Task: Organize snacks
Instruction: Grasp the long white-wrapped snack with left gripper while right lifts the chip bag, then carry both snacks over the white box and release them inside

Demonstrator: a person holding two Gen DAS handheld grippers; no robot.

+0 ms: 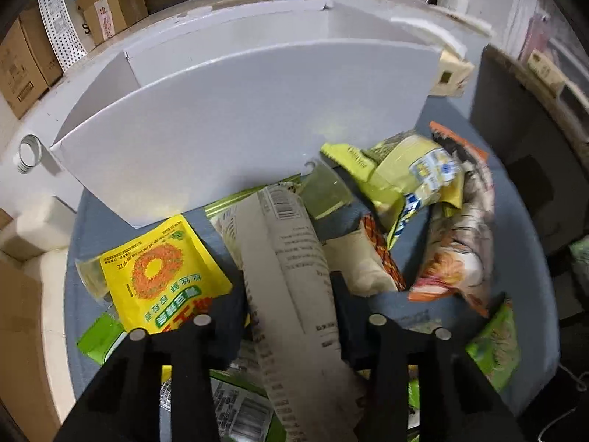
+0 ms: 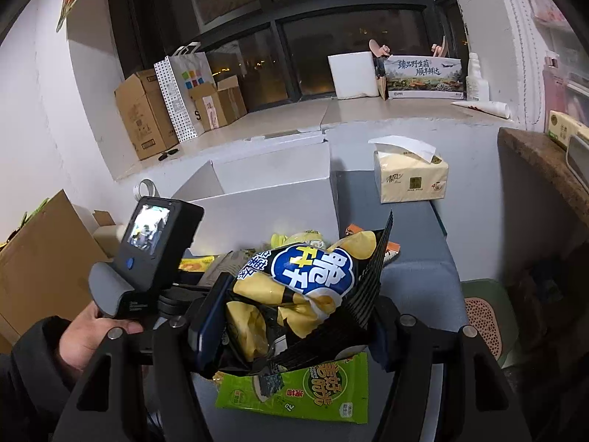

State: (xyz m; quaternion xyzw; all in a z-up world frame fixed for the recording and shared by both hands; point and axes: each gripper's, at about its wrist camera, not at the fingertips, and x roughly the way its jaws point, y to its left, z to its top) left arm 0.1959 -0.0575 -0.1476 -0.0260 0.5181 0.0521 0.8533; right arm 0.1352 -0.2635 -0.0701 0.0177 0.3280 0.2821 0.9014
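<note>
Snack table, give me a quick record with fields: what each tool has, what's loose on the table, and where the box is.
left tool: closed on a long grey-beige printed snack packet
right tool: closed on a black and yellow crisp bag
loose snacks: yellow packet with an orange ring, green seaweed packet, mixed pile
container: white cardboard box, behind the snacks
surface: blue-grey table
other: tissue pack beside the box

The left wrist camera looks steeply down, close over the snack pile (image 1: 405,221) on the bench (image 1: 522,258). The right wrist camera looks more forward, toward the window (image 2: 331,29). Both views share the white box (image 1: 239,118) (image 2: 272,199) and the pile.
</note>
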